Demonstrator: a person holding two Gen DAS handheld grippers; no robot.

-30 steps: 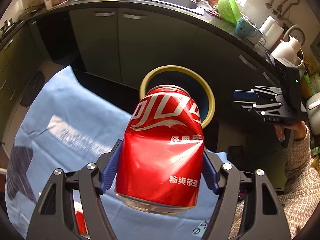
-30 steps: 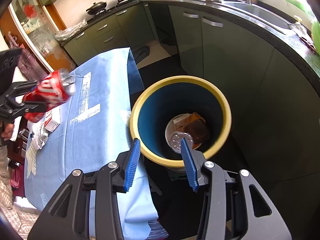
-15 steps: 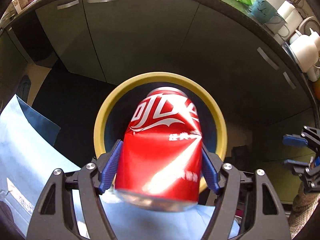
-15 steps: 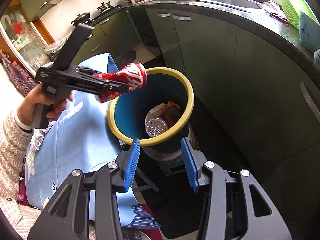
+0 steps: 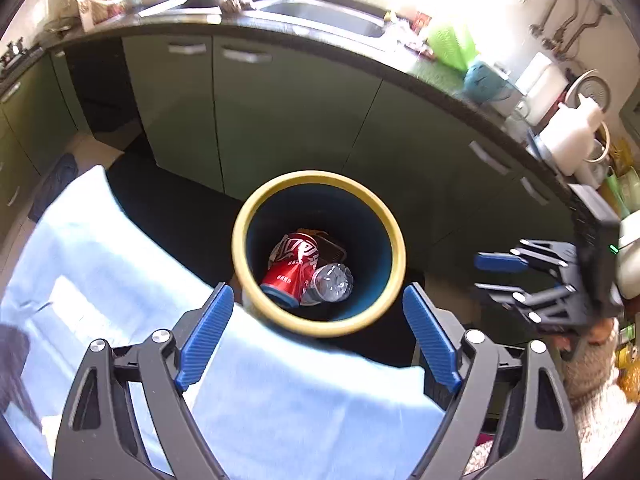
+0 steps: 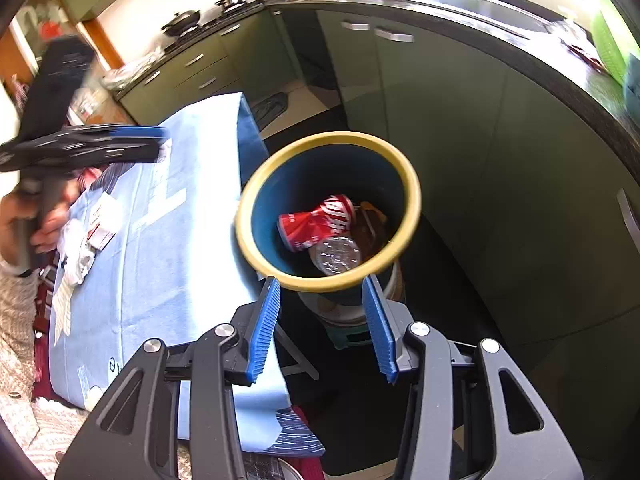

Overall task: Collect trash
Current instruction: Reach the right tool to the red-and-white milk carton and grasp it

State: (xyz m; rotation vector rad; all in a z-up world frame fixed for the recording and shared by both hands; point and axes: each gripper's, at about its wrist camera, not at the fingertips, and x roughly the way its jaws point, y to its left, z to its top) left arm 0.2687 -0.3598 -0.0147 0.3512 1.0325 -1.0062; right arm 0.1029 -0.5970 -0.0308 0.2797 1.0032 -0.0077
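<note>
A dented red cola can (image 5: 291, 268) lies inside the blue trash bin with a yellow rim (image 5: 320, 326), next to a clear plastic cup (image 5: 332, 283) and brown packaging. The can (image 6: 318, 222) and the bin's rim (image 6: 332, 282) also show in the right wrist view. My left gripper (image 5: 318, 340) is open and empty above the table edge, just short of the bin. My right gripper (image 6: 322, 322) is open and empty, close to the bin's near rim. Crumpled paper and wrappers (image 6: 86, 240) lie on the blue tablecloth (image 6: 160, 272).
Green kitchen cabinets (image 5: 280, 112) under a dark counter with a sink (image 5: 320, 16) curve behind the bin. The bin stands on a low stool (image 6: 348, 320) beside the table. Jugs and cups (image 5: 568, 136) crowd the counter at right.
My left gripper opened and let the red can drop into the bin, then pulled back over the table. The right gripper stayed open near the bin.
</note>
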